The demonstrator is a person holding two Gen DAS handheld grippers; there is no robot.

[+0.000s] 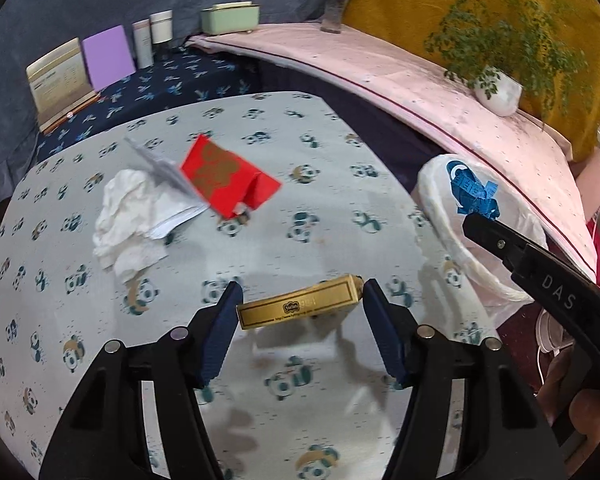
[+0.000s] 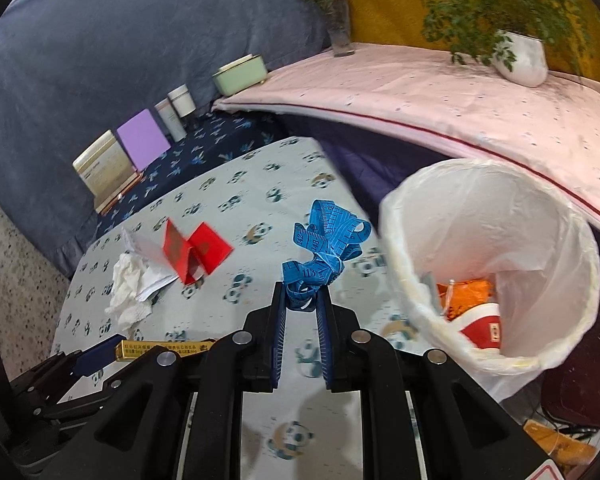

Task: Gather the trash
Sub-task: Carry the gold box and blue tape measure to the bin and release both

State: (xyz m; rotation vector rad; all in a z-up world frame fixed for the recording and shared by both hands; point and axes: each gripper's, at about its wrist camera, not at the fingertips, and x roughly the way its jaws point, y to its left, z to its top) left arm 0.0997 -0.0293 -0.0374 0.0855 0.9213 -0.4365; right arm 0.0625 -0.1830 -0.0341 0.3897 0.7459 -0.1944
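My left gripper (image 1: 300, 300) is shut on a gold box (image 1: 300, 306), held by its two ends a little above the panda-print table (image 1: 260, 412); the box also shows in the right wrist view (image 2: 164, 350). My right gripper (image 2: 302, 300) is shut on a bunched blue measuring tape (image 2: 324, 244), held above the table just left of the white-lined trash bin (image 2: 556, 216). The bin holds orange and red-white trash (image 2: 468, 300). A crumpled white tissue (image 1: 124, 216) with paper and a red envelope (image 1: 228, 178) lie on the table's far left.
A pink-covered shelf (image 1: 440, 84) behind carries a white plant pot (image 1: 498, 94), a flower vase (image 1: 336, 8) and a green box (image 1: 230, 18). A purple card (image 1: 108, 56), a calendar (image 1: 58, 80) and white jars (image 1: 154, 36) stand on a dark blue cloth.
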